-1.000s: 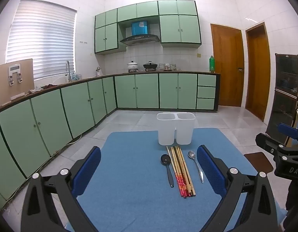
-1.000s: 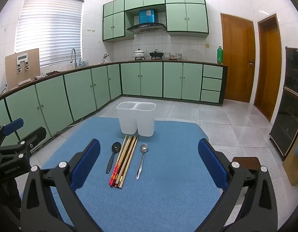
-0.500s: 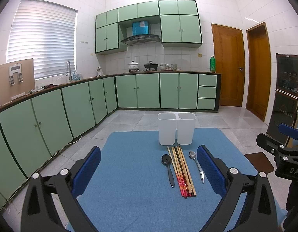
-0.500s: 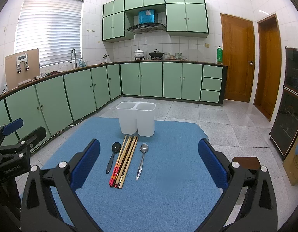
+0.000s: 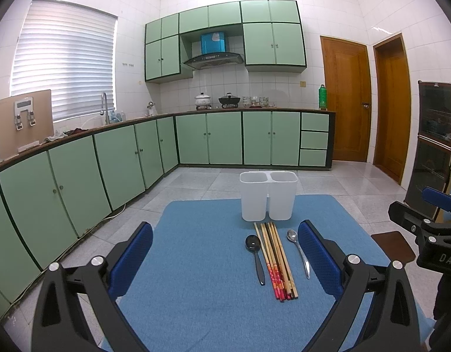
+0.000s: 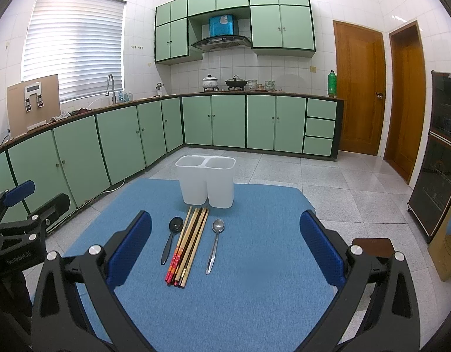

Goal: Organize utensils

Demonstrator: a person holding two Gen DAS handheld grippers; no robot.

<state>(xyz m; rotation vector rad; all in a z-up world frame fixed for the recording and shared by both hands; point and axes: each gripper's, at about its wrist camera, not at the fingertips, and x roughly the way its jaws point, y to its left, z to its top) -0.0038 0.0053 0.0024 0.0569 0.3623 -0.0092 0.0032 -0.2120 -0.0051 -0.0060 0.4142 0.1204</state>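
From the left wrist camera, the left gripper (image 5: 225, 252) hangs above the blue tabletop (image 5: 196, 264) with its blue-padded fingers (image 5: 131, 261) spread wide and nothing between them. Ahead, at the far side of the tabletop, stands a white two-compartment holder (image 5: 267, 195), upright, its two openings side by side. Just in front of it lie the utensils, all with their long axes running from the holder back toward the camera: a black spoon (image 5: 256, 256) on the left with its bowl at the far end, a bundle of chopsticks (image 5: 275, 259) in the middle (red-patterned ends nearest the camera), and a metal spoon (image 5: 298, 252) on the right, bowl also far — it lies just beside the right-hand finger. The right gripper (image 5: 430, 228) shows at the right edge. From the right wrist camera, the right gripper (image 6: 225, 249) is likewise wide apart and holds nothing. The holder (image 6: 206, 184) sits straight ahead; the black spoon (image 6: 171, 239), chopsticks (image 6: 188, 243) and metal spoon (image 6: 215, 243) lie between the fingers, leaning slightly left toward their near ends, handles nearest the camera. The left gripper (image 6: 23, 220) is at the left edge.
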